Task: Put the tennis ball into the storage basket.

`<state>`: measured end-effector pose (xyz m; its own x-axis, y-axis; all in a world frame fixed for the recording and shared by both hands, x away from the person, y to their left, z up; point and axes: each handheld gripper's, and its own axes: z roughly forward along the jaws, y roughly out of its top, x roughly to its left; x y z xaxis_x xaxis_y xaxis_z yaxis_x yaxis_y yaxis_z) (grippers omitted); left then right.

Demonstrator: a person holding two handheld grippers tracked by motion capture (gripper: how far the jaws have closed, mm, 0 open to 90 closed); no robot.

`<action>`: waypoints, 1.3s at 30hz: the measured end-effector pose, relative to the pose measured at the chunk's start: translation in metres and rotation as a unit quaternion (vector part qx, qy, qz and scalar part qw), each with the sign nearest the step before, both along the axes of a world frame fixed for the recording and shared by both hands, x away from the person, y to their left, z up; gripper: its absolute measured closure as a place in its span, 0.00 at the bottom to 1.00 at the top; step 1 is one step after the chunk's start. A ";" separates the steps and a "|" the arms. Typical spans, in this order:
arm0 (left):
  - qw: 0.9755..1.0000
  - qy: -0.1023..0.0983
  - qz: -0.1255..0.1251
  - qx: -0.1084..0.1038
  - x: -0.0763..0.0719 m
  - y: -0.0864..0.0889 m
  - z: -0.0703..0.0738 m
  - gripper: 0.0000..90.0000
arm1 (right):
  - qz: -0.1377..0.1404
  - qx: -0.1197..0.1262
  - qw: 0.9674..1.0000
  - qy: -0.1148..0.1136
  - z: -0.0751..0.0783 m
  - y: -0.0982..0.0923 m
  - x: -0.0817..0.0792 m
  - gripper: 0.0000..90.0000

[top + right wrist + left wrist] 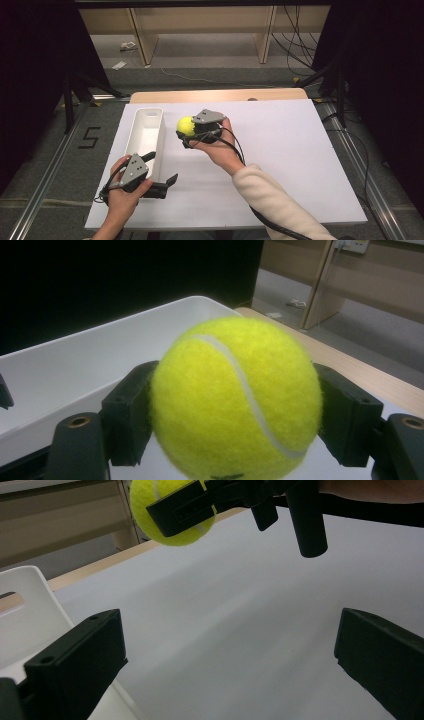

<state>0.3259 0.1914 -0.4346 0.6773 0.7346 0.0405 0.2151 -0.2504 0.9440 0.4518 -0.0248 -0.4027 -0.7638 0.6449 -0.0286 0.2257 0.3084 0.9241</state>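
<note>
**Tennis ball held above the surface beside the tray**

Item count: one tennis ball (185, 125), one white tray (145, 131), one white surface (280, 165), two grippers.

Right gripper (190, 131): its fingers are closed on the tennis ball, one on each side. The ball is held clear of the surface, just beside the right-hand wall of the tray near its far end. It is not inside the tray.

Left gripper (162, 171): its fingers are spread apart with nothing between them. It sits at the near end of the tray, with one finger over the tray's near rim and the other over the bare surface.

View differences:
- The right gripper view shows the ball's white curved seam and both fingers (131, 412) pressed against the felt, with the tray interior behind. A small dark mark sits at the bottom of the ball; it cannot be read.
- The left gripper view shows the ball from below and to the side, with one finger of the right gripper across its face.
- The high view shows a dark figure "5" (89, 138) marked on the floor left of the surface.
</note>
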 end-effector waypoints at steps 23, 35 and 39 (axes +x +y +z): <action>1.000 -0.002 -0.004 0.000 0.000 -0.001 0.000 0.00 | 0.008 0.002 1.000 0.002 0.002 0.012 0.001 0.30; 1.000 -0.011 -0.005 0.006 0.001 0.000 0.001 0.00 | 0.013 0.005 1.000 0.005 0.003 0.020 0.001 0.30; 1.000 -0.019 -0.004 0.013 0.002 0.001 0.001 0.00 | 0.015 0.004 1.000 0.003 0.003 0.023 0.001 0.30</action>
<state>0.3281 0.1926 -0.4335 0.6813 0.7271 0.0847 0.1770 -0.2759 0.9448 0.4529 -0.0017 -0.3998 -0.7831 0.6216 -0.0189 0.2223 0.3082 0.9250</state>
